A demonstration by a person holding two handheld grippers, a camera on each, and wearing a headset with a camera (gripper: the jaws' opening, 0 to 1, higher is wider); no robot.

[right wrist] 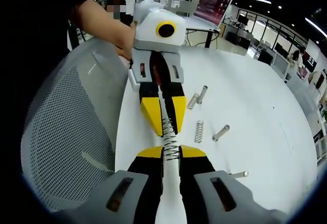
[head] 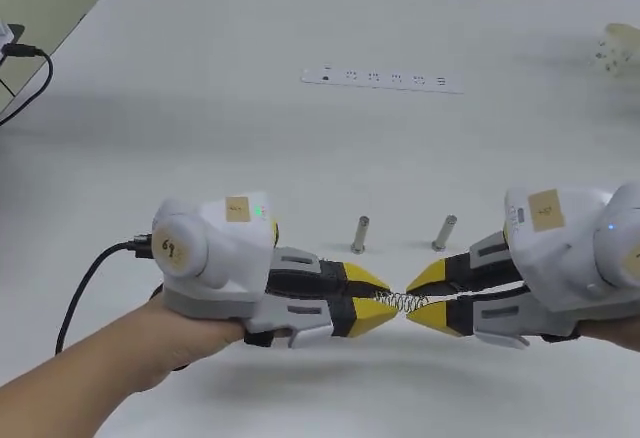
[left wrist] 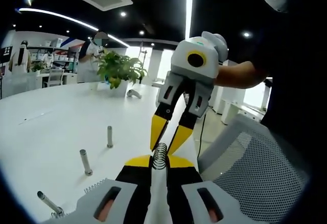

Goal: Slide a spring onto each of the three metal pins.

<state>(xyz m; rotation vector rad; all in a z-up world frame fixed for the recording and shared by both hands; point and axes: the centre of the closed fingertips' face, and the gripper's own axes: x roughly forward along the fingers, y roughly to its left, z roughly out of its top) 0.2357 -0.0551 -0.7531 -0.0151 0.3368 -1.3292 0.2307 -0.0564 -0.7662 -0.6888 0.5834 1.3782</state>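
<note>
- Across most of the head view, white table (head: 300, 18).
- Lower left, left gripper (head: 385, 303), jaws clamped on one spring end.
- Lower right, right gripper (head: 412, 305), jaws pinching the other end.
- Centre, just above the tips, left-hand pin (head: 361, 235) and right-hand pin (head: 444, 233), upright, bare, roughly equally near both grippers.
- Between the tips, spring (head: 399, 303), long axis level, left-right; likely needs turning upright.

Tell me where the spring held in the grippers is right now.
In the head view it is low and centre. The spring spans the yellow tips of the left gripper and right gripper, both shut on it, just nearer the person than the two upright pins.
</note>
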